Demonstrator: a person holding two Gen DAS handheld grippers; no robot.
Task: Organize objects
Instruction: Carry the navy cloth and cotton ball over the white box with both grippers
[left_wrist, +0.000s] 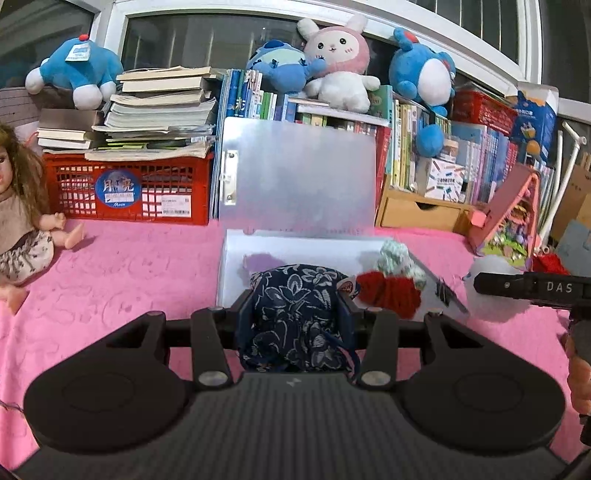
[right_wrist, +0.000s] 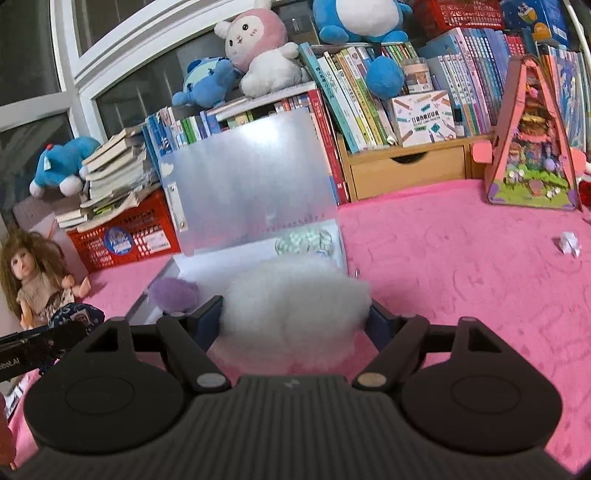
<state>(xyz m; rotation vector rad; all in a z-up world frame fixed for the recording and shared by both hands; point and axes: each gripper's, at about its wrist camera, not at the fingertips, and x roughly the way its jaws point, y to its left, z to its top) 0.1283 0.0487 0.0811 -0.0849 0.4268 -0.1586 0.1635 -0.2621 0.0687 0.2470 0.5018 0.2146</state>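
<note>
Left hand-held gripper (left_wrist: 295, 314) clamping one floral pouch (left_wrist: 295, 317), right hand-held gripper (right_wrist: 295, 317) clamping one white fluff ball (right_wrist: 295, 299), one open box (right_wrist: 258, 254).

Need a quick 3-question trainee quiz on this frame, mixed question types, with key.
1. True or false: the left gripper is shut on the navy floral pouch.
2. What does the right gripper hold? A) white fluffy stuffing B) doll C) book
3. Fill in: the red knit item lies in the open white ____.

Key: 1 true; 2 A; 3 box.
</note>
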